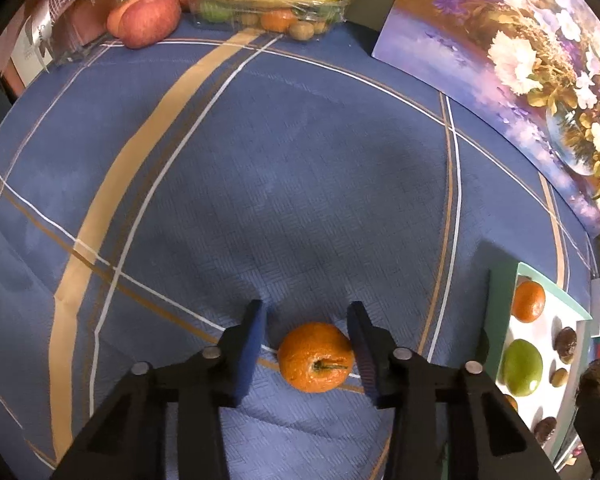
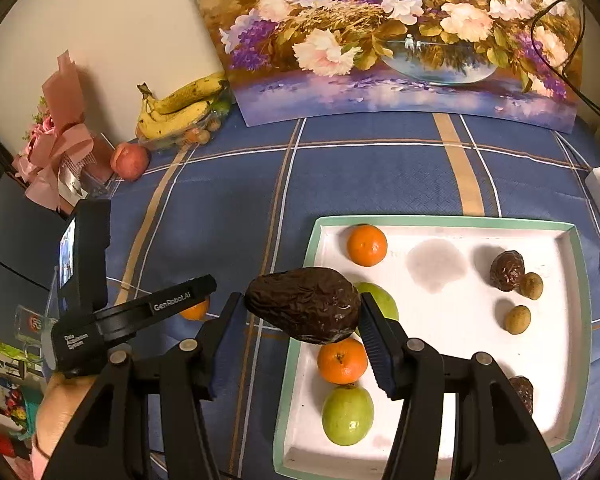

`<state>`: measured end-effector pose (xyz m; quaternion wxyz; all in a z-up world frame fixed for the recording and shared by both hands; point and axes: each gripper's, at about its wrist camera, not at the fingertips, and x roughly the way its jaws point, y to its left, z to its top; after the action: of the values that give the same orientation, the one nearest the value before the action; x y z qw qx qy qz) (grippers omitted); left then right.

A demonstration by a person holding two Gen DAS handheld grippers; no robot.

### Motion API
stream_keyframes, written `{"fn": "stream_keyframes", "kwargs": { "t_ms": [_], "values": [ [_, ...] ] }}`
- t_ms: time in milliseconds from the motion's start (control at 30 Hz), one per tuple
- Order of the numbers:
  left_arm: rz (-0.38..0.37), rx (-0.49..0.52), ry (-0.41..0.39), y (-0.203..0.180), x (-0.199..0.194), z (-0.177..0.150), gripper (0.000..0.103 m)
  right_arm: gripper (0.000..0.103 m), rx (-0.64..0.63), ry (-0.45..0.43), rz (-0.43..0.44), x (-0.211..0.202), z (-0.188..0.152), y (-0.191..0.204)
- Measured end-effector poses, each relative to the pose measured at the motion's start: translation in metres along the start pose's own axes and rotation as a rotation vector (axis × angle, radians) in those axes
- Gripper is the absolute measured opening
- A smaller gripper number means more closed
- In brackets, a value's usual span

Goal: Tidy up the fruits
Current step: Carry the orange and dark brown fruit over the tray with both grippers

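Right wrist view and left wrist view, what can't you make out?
- Left view: right pad touches the orange; the left pad's contact is unclear.
- Right view: avocado hides most of a green fruit.
- Left view: tray cut off by the right edge.

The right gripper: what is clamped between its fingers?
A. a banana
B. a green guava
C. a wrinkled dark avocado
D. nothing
C: in the right wrist view the right gripper holds a wrinkled dark avocado between its pads, above the near-left edge of the white tray.
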<state>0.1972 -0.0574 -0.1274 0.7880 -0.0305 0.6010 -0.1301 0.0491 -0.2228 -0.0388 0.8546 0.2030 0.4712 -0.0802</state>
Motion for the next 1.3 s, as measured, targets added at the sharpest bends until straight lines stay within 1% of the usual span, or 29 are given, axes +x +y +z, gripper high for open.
{"fn": "stream_keyframes", "kwargs": {
  "t_ms": [33, 100, 133, 267, 567, 867, 1067, 1200, 1300],
  "values": [
    [-0.002, 0.002, 0.000, -0.001, 0.000, 0.000, 0.040, 0.058, 0.001, -0.001, 0.002, 0.000, 0.000, 0.000],
    [0.002, 0.013, -0.003, -0.004, 0.000, 0.000, 0.034, 0.058, 0.000, -0.003, 0.005, -0.001, 0.001, -0.001],
    [0.004, 0.018, -0.004, -0.006, 0.000, 0.000, 0.033, 0.058, 0.000, -0.004, 0.006, -0.002, 0.001, -0.001],
    [0.005, 0.024, -0.003, -0.007, 0.000, 0.000, 0.033, 0.058, 0.005, -0.005, 0.012, -0.003, 0.001, -0.002],
    [-0.065, -0.048, 0.015, 0.010, -0.008, -0.004, 0.032, 0.058, 0.014, -0.007, 0.029, -0.006, 0.002, -0.007],
    [-0.092, -0.074, -0.006, 0.016, -0.032, -0.010, 0.031, 0.058, 0.045, 0.013, 0.025, -0.005, 0.002, -0.016],
    [-0.121, -0.052, -0.029, 0.006, -0.053, -0.012, 0.031, 0.058, 0.076, 0.023, 0.028, -0.004, -0.001, -0.028],
    [-0.144, -0.020, -0.044, -0.011, -0.062, -0.012, 0.031, 0.058, 0.109, 0.025, 0.019, -0.005, -0.003, -0.042],
    [-0.163, 0.021, -0.052, -0.028, -0.067, -0.011, 0.031, 0.058, 0.136, 0.019, -0.011, -0.009, -0.005, -0.056]
  ]
}}
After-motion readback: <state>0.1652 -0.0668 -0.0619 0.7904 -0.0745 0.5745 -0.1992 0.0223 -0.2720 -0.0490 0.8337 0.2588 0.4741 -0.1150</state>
